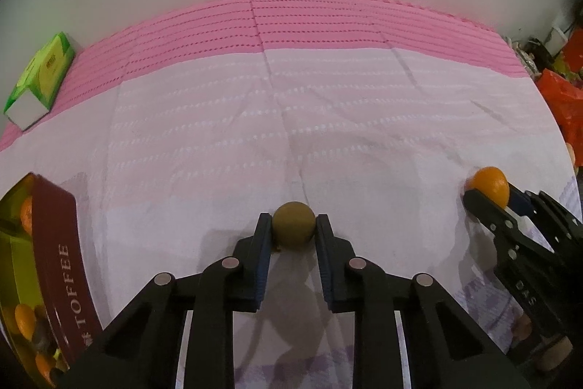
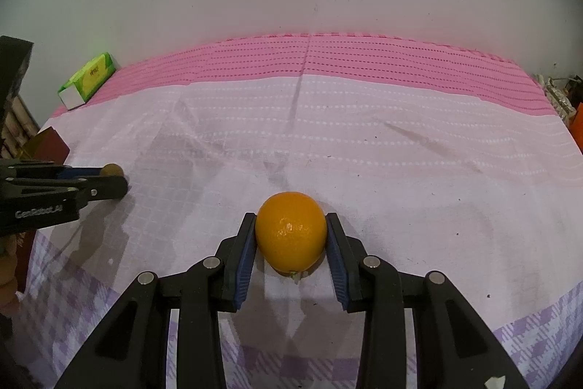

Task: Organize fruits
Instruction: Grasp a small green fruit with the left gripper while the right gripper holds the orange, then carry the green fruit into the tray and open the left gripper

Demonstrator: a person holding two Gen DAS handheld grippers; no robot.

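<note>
Pale checked cloth (image 2: 400,170) with a pink band along the far edge covers the surface under both your grippers, and a plain white wall rises behind it.

Your right gripper (image 2: 290,236) has its blue pads pressed on both sides of an orange (image 2: 290,231), low in the middle of the cloth. The orange is slightly longer than wide, with its long axis running toward the camera, and a small stem nub points back at you and down to the cloth. Whether it rests on the cloth or hangs just above it is hard to tell.

Your left gripper (image 1: 293,226) is closed to a narrower gap around a small round olive-brown fruit (image 1: 293,225), pads touching both its sides. It looks nearly spherical, so no clear axis shows. Its underside is hidden by the fingertips.

To your left sits a round tin (image 1: 54,265) with a dark red wall reading TOFFEE, cut off by the frame edge. Inside it you can make out several small oranges (image 1: 24,318) and some darker pieces too blurred to identify.

A green box (image 1: 42,79) lies on the pink band at far left. Red-orange bags (image 1: 561,97) show beyond the cloth's right edge, partly cropped.
</note>
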